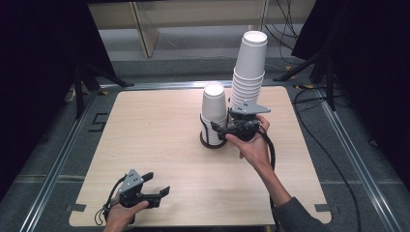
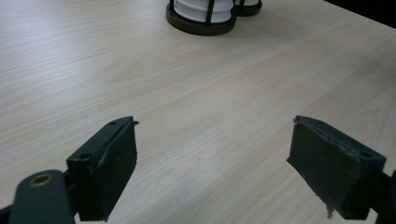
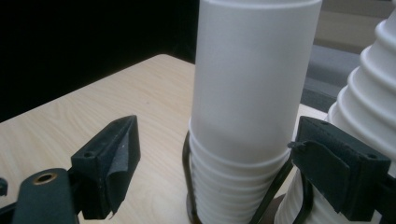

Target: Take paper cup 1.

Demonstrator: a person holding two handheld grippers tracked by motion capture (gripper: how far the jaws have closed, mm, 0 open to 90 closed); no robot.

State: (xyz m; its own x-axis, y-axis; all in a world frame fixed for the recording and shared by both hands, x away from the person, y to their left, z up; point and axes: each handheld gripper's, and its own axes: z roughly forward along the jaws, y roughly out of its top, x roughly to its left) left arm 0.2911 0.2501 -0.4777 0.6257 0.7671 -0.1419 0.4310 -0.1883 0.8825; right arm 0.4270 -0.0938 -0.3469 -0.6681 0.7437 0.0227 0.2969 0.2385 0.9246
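A: Fingers of the right gripper (image 3: 205,154) stand wide apart, gripping nothing. Left pad (image 3: 119,161) is over bare wood. Right pad (image 3: 327,172) sits against the far side of the short cup stack (image 3: 252,93). Whether it touches the cup wall, I cannot tell.

B: And between them?

A: That short stack of white paper cups, upside down, seated in a dark wire holder (image 3: 187,163). The top cup is smooth; ridged rims of the nested cups show below it. Just beyond the right pad rises the tall cup stack (image 3: 373,98).

B: High view agrees?

A: Yes. Right gripper (image 1: 227,129) is level with the base of the short stack (image 1: 213,104), held by the right hand (image 1: 251,145). The tall stack (image 1: 249,67) stands directly behind, leaning slightly.

B: Left side?

A: Left gripper (image 2: 212,163) is also spread wide, empty. Both pads (image 2: 114,168) hover over bare table (image 2: 93,70). Ahead of them, well apart, the round holder base (image 2: 201,21) shows at the far edge. In the high view the left gripper (image 1: 154,189) sits near the table's front left corner, held in the left hand (image 1: 123,212).
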